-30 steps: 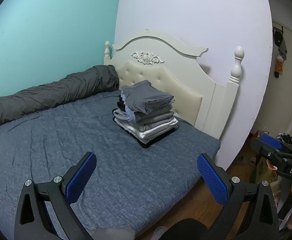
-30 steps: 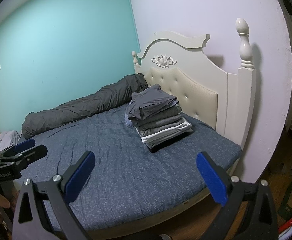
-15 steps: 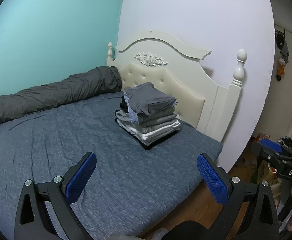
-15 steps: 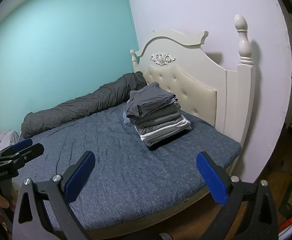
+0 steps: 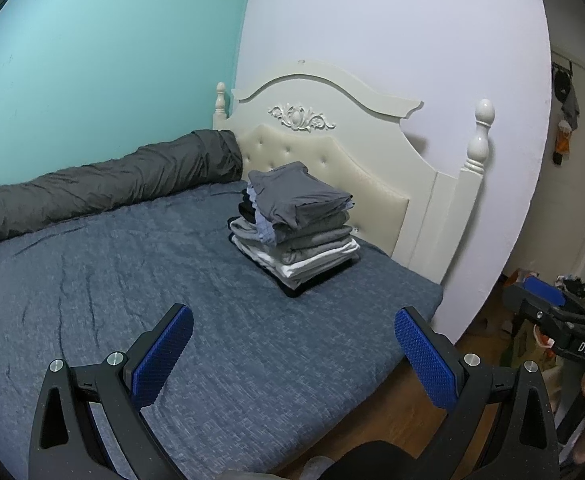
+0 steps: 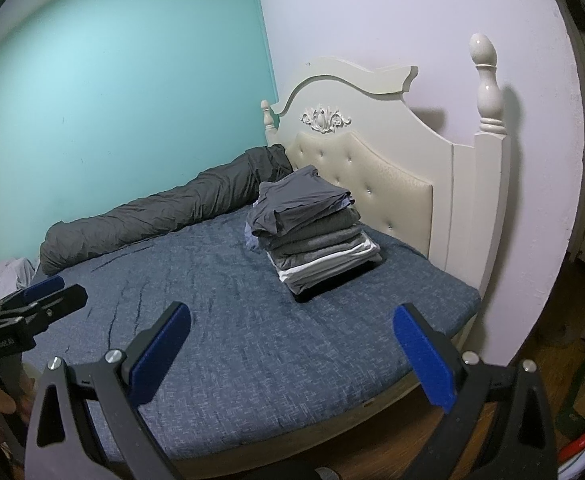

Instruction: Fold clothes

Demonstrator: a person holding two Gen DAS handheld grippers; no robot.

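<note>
A stack of folded clothes in grey, white and black rests on the blue bedspread near the headboard, and shows in the right wrist view as the stack too. My left gripper is open and empty, held above the bed's near edge, well short of the stack. My right gripper is likewise open with nothing between its blue pads. Each gripper appears at the edge of the other's view: the right gripper and the left gripper.
A rolled dark grey duvet lies along the teal wall. The cream headboard with posts stands behind the stack. Wooden floor and clutter lie to the right of the bed. A light cloth sits past the bed's far left end.
Both grippers have pulled back a little from the bed and shifted; the stack sits slightly further off. Jaws stay open. The clothes have not moved.
</note>
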